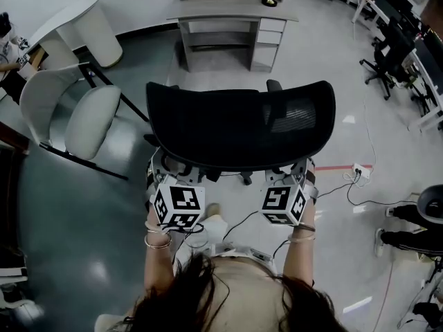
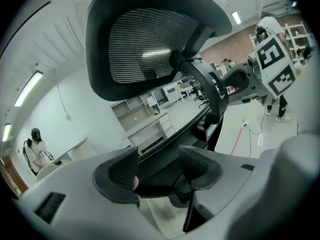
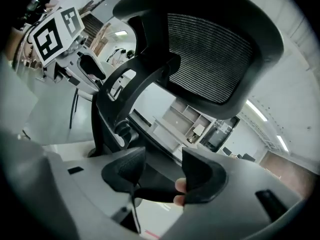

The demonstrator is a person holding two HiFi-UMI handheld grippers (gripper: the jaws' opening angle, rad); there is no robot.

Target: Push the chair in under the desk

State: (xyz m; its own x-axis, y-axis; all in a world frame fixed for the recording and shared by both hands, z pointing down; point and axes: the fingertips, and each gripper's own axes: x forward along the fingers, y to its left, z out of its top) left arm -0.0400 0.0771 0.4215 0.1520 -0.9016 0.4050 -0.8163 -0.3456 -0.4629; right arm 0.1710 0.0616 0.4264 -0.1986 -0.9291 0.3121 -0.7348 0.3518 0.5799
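- Grippers first: we hold one in each hand, both marker cubes just below the lower edge of the black chair's (image 1: 242, 126) backrest in the head view.
- Our left gripper (image 2: 159, 166) has its jaws standing wide apart. A dark curved part of the chair runs across the gap, and neither pad presses on it, so it grips nothing.
- Our right gripper (image 3: 162, 166) is spread just as wide. The same dark rim crosses between its pads without being pinched.
- Each gripper view looks up at the mesh headrest and the curved black spine of the backrest, with the other gripper's cube off to the side.
- The chair stands on the open grey floor with its back towards us, its backrest filling the middle of the head view.
- A power strip (image 1: 360, 170) lies on the floor to the right of the chair, with cables trailing from it.
- A white chair (image 1: 83, 109) sits to the left, apart from the black one.
- The desk (image 1: 232, 9) stands beyond, drawers at its right side. Bare floor lies between it and the chair, which is not yet under it.
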